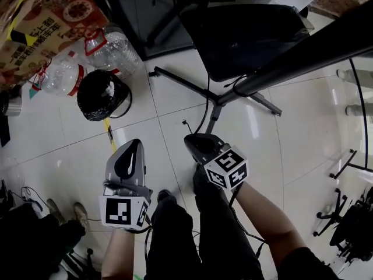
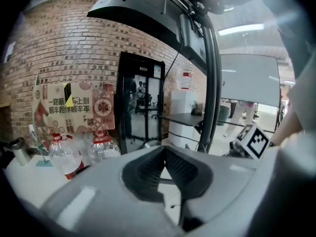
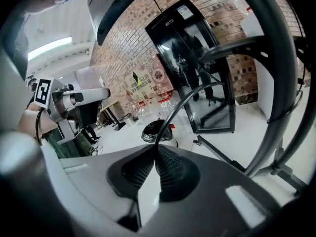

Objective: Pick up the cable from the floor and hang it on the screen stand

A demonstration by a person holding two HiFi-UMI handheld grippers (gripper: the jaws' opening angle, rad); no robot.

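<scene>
**Right gripper** (image 3: 157,149): jaws nearly closed, pinching the black cable (image 3: 170,117) at their tips. In the head view the cable (image 1: 207,95) runs from this gripper (image 1: 195,137) toward 12 o'clock, passes the base of the screen stand (image 1: 180,81) and goes up behind the dark screen (image 1: 245,34). It is off the white tiled floor (image 1: 262,133) along this visible run.

**Left gripper** (image 2: 164,149): jaw tips together. Nothing can be made out between them. In the head view it (image 1: 135,143) sits at 9 o'clock of the right gripper, near it but apart.

**Surroundings:** a black-lined bin (image 1: 102,95) stands at 11 o'clock of the left gripper. Clear water bottles (image 1: 116,48) stand just beyond the bin.
</scene>
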